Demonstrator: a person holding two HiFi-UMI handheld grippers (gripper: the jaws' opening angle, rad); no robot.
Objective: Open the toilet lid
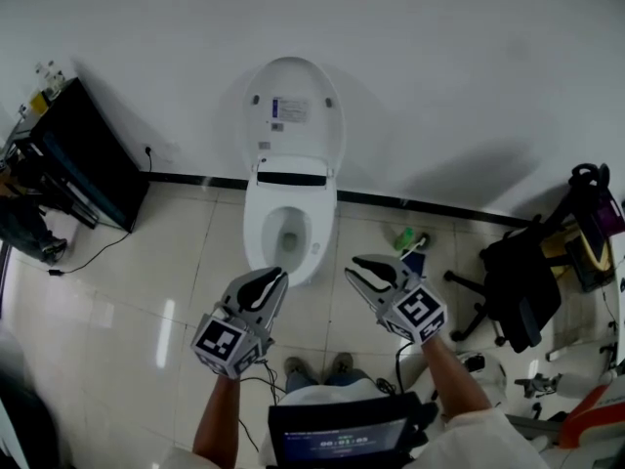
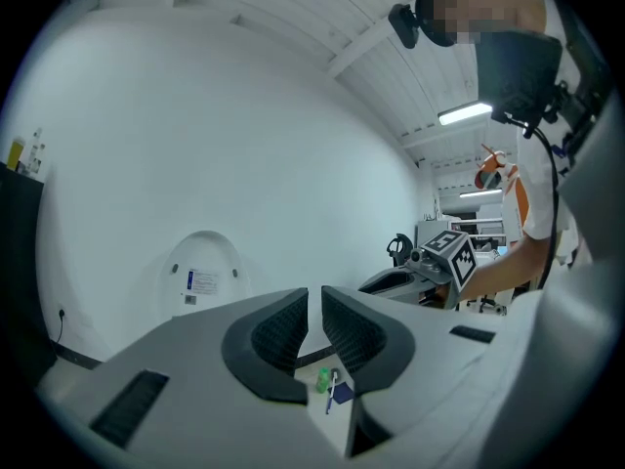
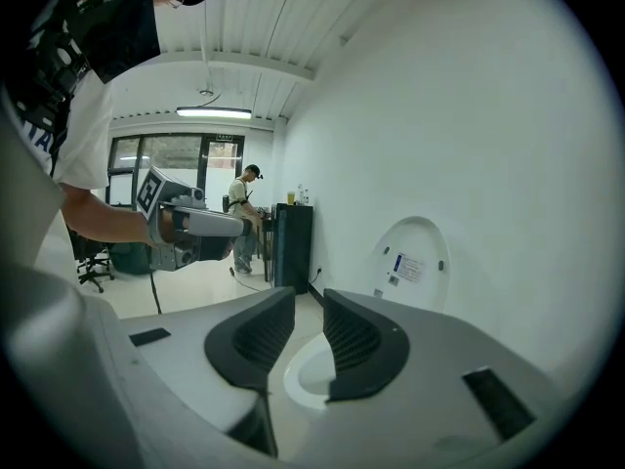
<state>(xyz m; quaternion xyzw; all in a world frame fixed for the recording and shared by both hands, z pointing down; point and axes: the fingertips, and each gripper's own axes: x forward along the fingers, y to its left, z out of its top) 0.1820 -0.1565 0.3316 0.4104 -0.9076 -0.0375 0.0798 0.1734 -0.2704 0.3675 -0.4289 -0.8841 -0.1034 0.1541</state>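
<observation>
L tongs (image 1: 276, 279) sit in front of the toilet, jaws a thin gap apart and gripping nothing; the left gripper view shows only wall and floor btwn them. Far L, a black cabinet (image 1: 88, 154) stands against the wall, well apart from the action. Centre: the toilet lid (image 1: 293, 106) stands upright, leaning back at the wall, its labelled underside facing the room, w/ the bowl (image 1: 288, 228) below it uncovered. R tongs (image 1: 354, 267) are level w/ the L pair, just beside the bowl's front, jaws likewise slightly parted and empty; neither pair touches the toilet. Further R, a green bottle (image 1: 404, 237) lies on the floor tiles and an office chair (image 1: 518, 281) stands near the wall. Judging by the raised lid, the job looks done: nothing left to lift, only the hands to pull away.
</observation>
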